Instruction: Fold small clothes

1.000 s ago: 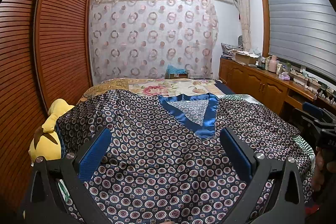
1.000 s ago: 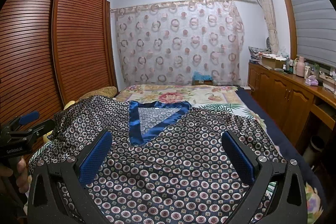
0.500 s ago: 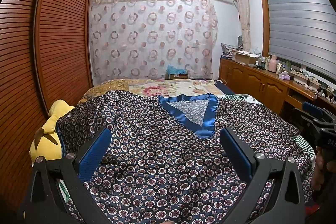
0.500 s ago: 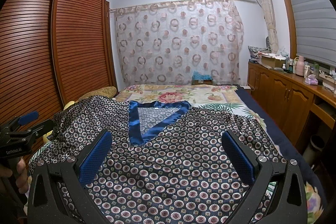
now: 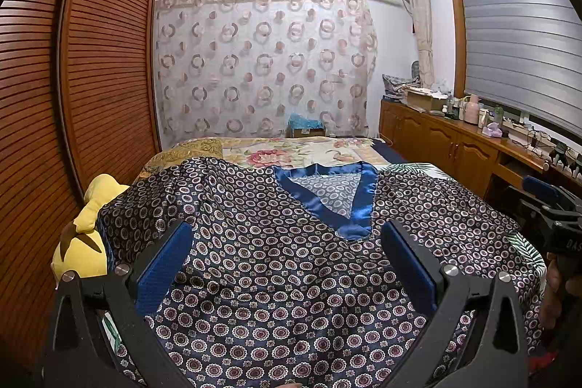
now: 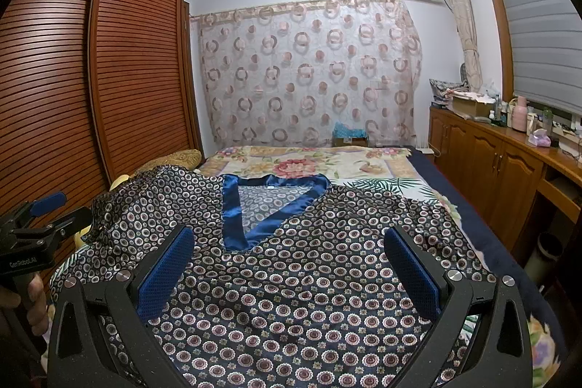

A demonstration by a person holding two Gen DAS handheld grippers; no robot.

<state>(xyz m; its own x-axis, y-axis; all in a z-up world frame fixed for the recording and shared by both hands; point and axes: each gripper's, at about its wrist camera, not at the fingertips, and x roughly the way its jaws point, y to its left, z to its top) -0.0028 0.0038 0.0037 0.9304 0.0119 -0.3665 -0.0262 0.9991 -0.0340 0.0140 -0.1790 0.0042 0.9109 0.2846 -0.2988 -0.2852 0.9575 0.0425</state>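
Bedroom unchanged, patterned top still spread flat, both tongs still open

Right hand-held gripper hangs wide open over a dark patterned top spread flat on the bed, blue V-neck pointing toward me. The left hand-held gripper sits at the shirt's left edge, probably not touching.

My bed wears a floral bedspread; spread flat across it lies the patterned satin top (blue V-neck uppermost), with a yellow plush toy at its left edge.
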